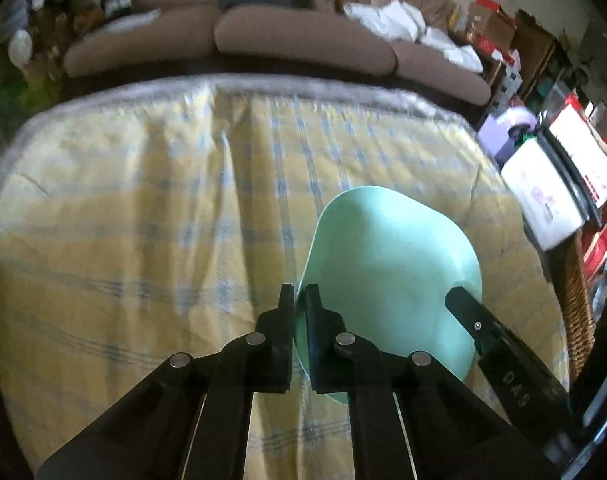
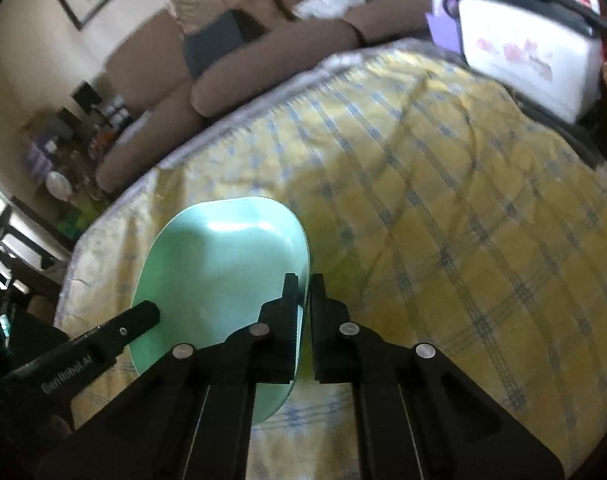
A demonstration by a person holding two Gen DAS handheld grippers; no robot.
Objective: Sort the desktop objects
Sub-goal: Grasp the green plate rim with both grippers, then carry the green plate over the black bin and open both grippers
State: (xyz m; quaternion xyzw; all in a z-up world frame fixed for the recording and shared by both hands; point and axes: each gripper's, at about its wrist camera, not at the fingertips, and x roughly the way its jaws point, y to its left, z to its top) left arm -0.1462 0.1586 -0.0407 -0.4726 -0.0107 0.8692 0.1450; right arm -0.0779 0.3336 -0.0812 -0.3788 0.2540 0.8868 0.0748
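Both tongs pinching the tray rim

I have the left tongs (image 1: 299, 300) pinching the left rim of the green tray (image 1: 387, 256) and the right tongs (image 2: 303, 292) pinching its right rim; it sits on the checked surface (image 1: 143, 208). I should lift evenly, keeping it level. Both tongs point steeply downward.

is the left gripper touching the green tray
Touching. The left wrist view shows the left gripper shut on the green tray's near-left rim, one finger on either side of the edge.
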